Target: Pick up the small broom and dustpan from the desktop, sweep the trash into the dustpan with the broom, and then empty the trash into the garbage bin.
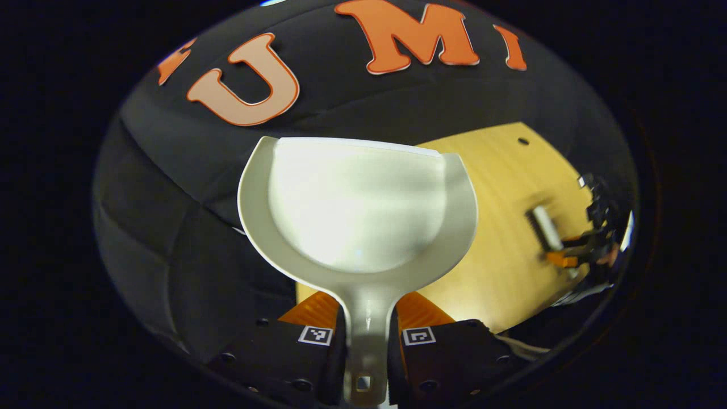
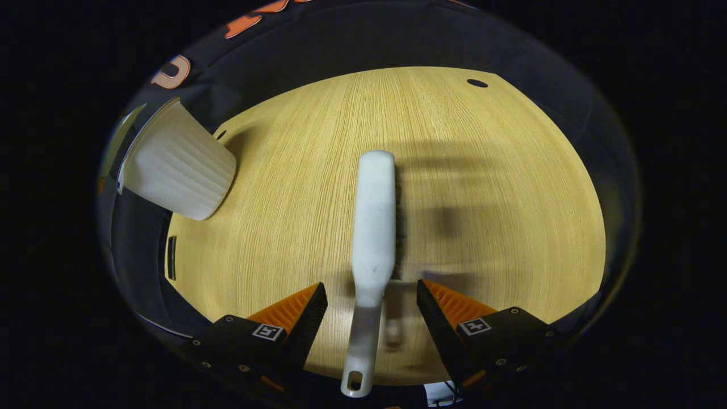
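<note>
Dustpan lifted in your left gripper, broom lying between the spread fingers of your right.

Your left gripper (image 1: 366, 346) clamps the dustpan (image 1: 358, 210) by its handle, raised off the desktop (image 2: 483, 170), probably for emptying. Your right gripper (image 2: 372, 301) is wide around the broom (image 2: 373, 221), which rests on the wood. The right gripper view shows the dustpan's ribbed underside; the left gripper view shows its empty scoop.

Right gripper (image 2: 372, 301): fingers spread wide, touching nothing.
Broom (image 2: 373, 227): lies on the wooden desktop (image 2: 511, 170) dead ahead, handle running back between the fingers, clear gaps either side.
Dustpan (image 2: 176, 167): up off to the far left, ribbed underside showing.
</note>
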The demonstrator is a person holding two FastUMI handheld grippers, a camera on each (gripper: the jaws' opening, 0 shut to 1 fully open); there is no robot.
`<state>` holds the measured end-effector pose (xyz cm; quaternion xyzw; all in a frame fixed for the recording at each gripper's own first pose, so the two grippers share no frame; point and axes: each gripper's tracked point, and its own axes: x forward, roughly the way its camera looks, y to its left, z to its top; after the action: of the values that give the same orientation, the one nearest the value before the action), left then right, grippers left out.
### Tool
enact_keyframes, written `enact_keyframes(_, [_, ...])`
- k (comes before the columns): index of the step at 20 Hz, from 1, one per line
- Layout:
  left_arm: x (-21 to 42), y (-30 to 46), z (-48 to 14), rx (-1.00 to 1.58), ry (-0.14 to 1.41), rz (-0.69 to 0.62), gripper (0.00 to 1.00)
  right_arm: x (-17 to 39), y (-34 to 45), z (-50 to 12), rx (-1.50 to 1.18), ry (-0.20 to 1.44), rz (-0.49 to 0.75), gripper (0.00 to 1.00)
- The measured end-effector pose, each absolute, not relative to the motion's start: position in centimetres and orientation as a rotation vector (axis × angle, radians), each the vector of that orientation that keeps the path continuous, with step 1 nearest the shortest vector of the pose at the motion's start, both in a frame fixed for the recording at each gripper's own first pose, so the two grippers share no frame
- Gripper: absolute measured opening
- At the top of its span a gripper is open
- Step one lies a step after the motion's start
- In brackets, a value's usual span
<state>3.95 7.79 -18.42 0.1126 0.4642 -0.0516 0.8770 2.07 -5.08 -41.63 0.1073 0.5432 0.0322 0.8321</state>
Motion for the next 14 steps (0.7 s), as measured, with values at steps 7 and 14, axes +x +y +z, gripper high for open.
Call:
enact_keyframes(7, [1.8,-11.5,-23.8,0.003,1.005,-0.395,0.30,2.4,-6.1,-40.5,0.249,1.115,0.046,0.96])
enact_keyframes(14, [-0.7,-16.2,-36.1,-0.105,1.193,-0.256,0.31,1.6,-5.9,-41.3,0.243,1.136,0.041,0.97])
